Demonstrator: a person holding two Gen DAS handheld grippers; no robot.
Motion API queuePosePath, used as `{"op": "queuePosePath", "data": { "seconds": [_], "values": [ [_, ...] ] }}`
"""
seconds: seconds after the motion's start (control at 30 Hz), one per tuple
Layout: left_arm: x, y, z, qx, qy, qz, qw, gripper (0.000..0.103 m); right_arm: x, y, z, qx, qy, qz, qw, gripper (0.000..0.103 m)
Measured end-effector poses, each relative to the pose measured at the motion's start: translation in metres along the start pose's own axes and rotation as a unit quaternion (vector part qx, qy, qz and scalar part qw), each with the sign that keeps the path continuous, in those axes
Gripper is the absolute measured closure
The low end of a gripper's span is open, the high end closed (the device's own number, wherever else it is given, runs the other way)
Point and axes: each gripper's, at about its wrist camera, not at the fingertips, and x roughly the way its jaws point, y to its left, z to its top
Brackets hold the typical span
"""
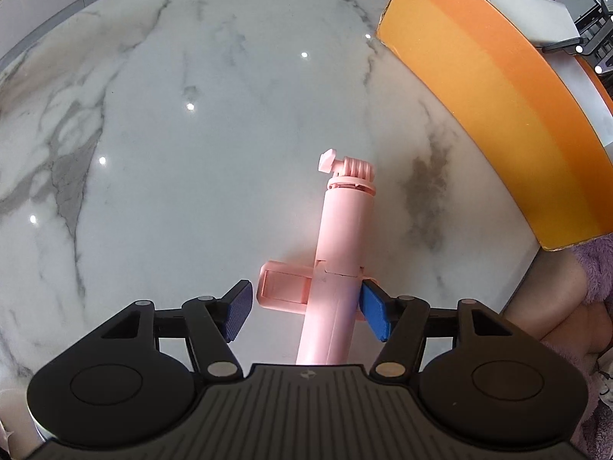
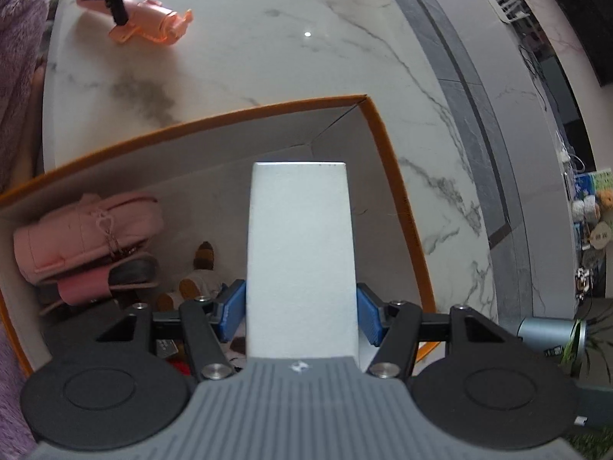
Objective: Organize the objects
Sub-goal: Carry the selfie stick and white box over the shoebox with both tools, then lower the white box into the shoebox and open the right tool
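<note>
A pink selfie stick (image 1: 346, 230) lies on the marble table (image 1: 172, 96), its clamp sticking out to the left. My left gripper (image 1: 306, 306) points down over it and stands open: the right pad is at the stick's side, the left pad is well clear. In the right wrist view the same stick (image 2: 153, 25) lies at the far left under the left gripper's fingers (image 2: 118, 4). My right gripper (image 2: 300, 312) is shut on a white block (image 2: 300, 249), held above the open orange box (image 2: 383, 134).
Inside the box lie a pink pouch (image 2: 88, 234) and a small plush toy (image 2: 199, 276). The orange box wall (image 1: 479, 88) stands right of the stick. A purple fluffy sleeve (image 1: 597, 268) is at the table's near edge. A silver cylinder (image 2: 548, 335) stands beyond the box.
</note>
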Motion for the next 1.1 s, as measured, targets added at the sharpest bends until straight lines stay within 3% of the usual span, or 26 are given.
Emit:
{"op": "queuePosePath", "data": {
  "seconds": [0.1,0.37,0.7,0.83,0.93,1.1],
  "values": [
    [0.007,0.001,0.003,0.007,0.011,-0.007,0.9999,0.021,0.022,0.001,0.003,-0.041,0.008,-0.005,0.999,0.041],
    [0.009,0.003,0.011,0.013,0.015,-0.008,0.9998,0.019,0.065,-0.009,0.016,-0.07,0.002,0.013,0.997,0.041],
    [0.009,-0.003,0.012,-0.018,0.025,0.005,0.9995,0.034,0.089,-0.003,0.022,-0.102,-0.006,-0.004,0.995,0.041],
    [0.007,-0.014,0.01,-0.008,0.026,0.028,0.9992,0.035,0.092,0.001,0.024,-0.104,-0.006,-0.028,0.994,0.038],
    [0.005,-0.024,0.01,0.005,0.026,0.053,0.9982,0.036,0.083,0.002,0.026,-0.101,-0.016,-0.038,0.994,0.027],
    [0.002,-0.041,0.004,0.009,0.015,0.1,0.9948,0.038,0.057,-0.004,0.025,-0.062,-0.035,-0.065,0.995,0.026]
  ]
}}
